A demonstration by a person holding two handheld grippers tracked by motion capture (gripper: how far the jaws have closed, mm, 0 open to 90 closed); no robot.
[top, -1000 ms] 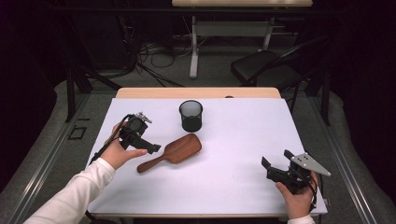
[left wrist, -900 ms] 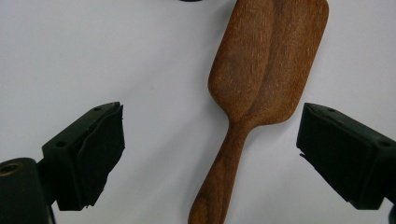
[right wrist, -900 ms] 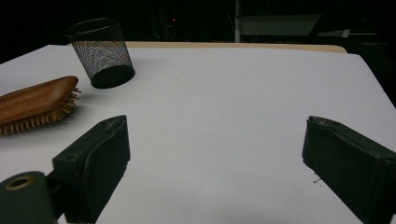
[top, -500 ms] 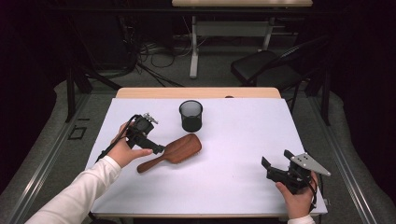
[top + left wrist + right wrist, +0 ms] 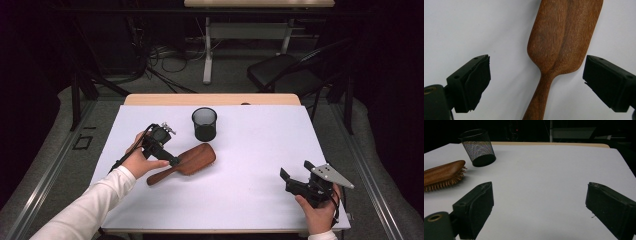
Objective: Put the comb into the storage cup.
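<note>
Left tongs [image 5: 536,82] held wide open over brush [image 5: 564,40] neck, straddling it for a grasp; nothing gripped. Right tongs [image 5: 539,207] parked open, empty, on counter [image 5: 260,150].

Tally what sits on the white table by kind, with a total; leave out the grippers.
Wooden hairbrush: 1
Black mesh cup: 1
Total: 2

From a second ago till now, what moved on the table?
The left gripper slid toward the wooden hairbrush; its open fingers now straddle the neck without touching it. The brush, the mesh cup and the right gripper stayed put.
</note>
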